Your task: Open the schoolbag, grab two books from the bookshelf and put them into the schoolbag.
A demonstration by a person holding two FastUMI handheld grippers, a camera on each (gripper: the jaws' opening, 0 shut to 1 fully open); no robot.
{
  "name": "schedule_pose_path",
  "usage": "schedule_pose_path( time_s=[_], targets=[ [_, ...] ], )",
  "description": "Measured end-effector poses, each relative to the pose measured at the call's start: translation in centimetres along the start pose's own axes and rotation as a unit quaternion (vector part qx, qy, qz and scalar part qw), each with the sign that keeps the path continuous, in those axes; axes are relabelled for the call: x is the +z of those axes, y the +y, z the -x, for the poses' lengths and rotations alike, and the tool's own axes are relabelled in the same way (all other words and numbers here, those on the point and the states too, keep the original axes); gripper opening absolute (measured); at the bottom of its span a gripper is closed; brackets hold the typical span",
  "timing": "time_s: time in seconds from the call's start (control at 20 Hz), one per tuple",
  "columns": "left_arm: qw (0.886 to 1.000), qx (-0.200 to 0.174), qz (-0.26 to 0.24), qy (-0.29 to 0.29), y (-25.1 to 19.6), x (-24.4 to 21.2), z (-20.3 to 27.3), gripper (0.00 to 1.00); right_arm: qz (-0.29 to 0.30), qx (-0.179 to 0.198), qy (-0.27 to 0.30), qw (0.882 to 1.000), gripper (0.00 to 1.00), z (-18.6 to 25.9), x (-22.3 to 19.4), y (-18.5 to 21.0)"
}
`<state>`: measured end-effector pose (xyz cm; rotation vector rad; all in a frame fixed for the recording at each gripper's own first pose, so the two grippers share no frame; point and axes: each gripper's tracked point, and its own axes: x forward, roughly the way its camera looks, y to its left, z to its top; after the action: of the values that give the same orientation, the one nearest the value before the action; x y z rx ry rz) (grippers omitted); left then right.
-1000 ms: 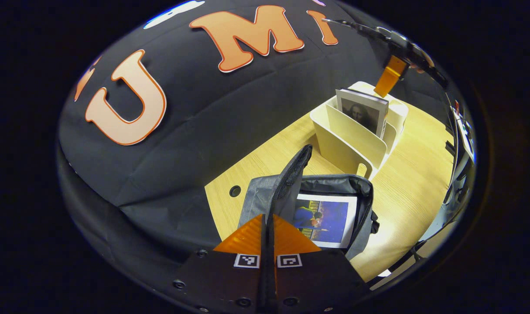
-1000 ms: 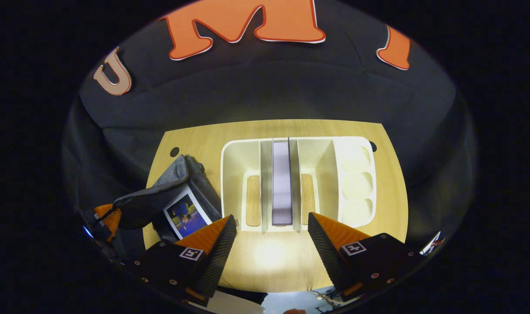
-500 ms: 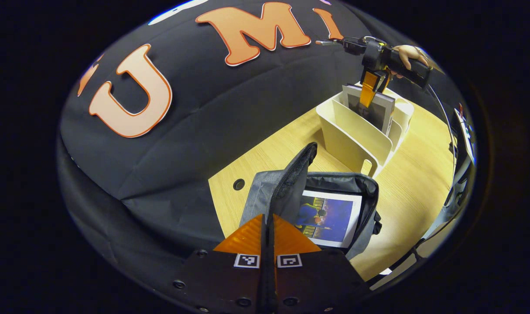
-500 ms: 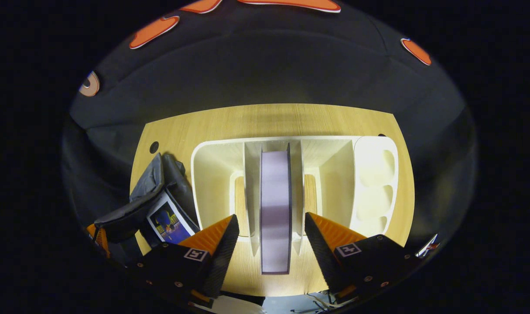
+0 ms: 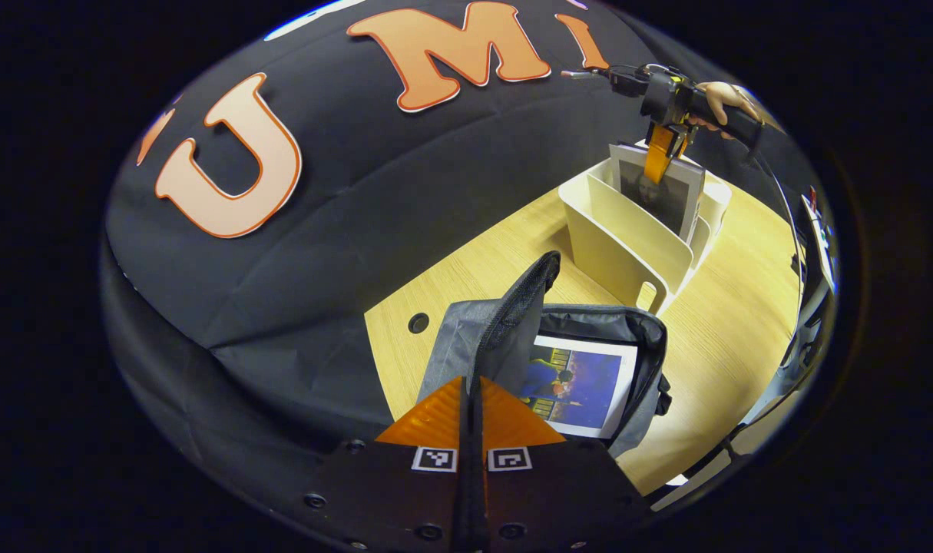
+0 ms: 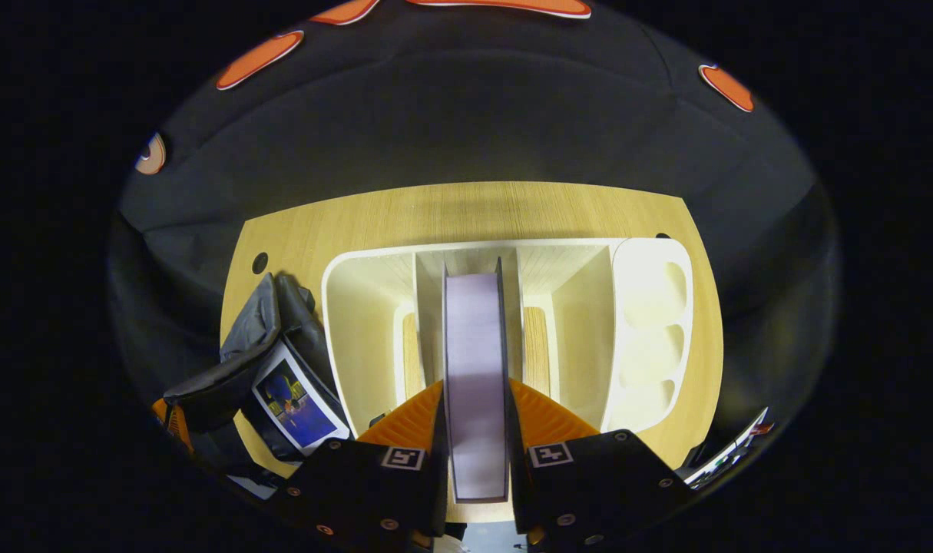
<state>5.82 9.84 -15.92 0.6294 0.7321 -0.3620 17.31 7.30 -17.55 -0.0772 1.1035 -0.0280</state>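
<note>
**Operator:** My right tool (image 6: 475, 430) is clenched on the second book (image 6: 474, 361), one finger on each cover, near its top edge. The book stands upright in a middle slot of the white bookshelf (image 6: 358, 330) on the surface (image 6: 466, 211). My left tool (image 5: 468, 415) is pinched tight on the flap (image 5: 516, 311) of the grey schoolbag (image 5: 635, 338), holding the mouth open. The first book (image 5: 581, 380) already lies inside.

**Observer:** What could go wrong from here?

**Operator:** The slot is narrow. If I lift at an angle, the book could rub a divider and drag the light shelf along or tip it. My grip is high and near one edge, so the book may swing or slip once it is clear of the slot. And if my left hand sags, the flap drops over the opening and the book has nowhere to go.

**Observer:** Anything you can't see?

**Operator:** The book's lower edge and the floor of its slot are hidden, so I can't tell whether it sits free. From the left gripper view the right tool is small and far off; the fingers seem to sit on the book's top, but I wouldn't swear to how deep. How much room the bag has left is also hard to judge.
</note>
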Motion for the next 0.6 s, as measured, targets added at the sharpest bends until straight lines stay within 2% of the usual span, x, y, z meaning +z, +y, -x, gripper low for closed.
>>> schedule_pose_path(
  time_s=[0.25, 0.6],
  targets=[
    [1.0, -0.006, -0.001, 0.0, 0.0, -0.1, -0.2, 0.0, -0.004, -0.007, -0.024, 1.0, 0.33, 4.5, 0.2, -0.5],
    [1.0, -0.018, -0.016, -0.004, -0.4, 0.8, -0.8, 0.01, -0.024, 0.005, -0.096, 0.995, 0.32, 14.7, -0.2, -1.0]
  ],
)
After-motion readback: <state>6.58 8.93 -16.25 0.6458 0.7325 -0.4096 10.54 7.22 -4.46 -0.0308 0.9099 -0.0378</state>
